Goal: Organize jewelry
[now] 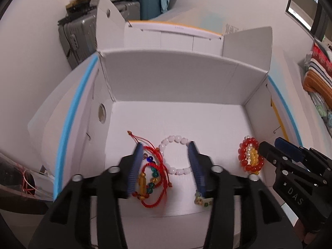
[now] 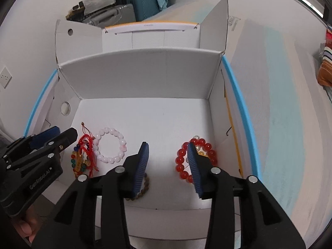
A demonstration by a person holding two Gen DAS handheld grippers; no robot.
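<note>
A pink bead bracelet (image 2: 110, 146) lies flat in the white box (image 2: 145, 76). Red-cord bracelets (image 2: 85, 155) touch its left; a red bead bracelet (image 2: 182, 161) lies well right

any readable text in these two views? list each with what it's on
"DAS" on the black body of the right gripper, seen from the left wrist view.
"GenRobot.AI", likely but blurred, on the body of the left gripper, seen from the right wrist view.
Small print on the white strip along the far box: too small to read.
Printed label on the white surface right of the box: blurred, unreadable.
</note>
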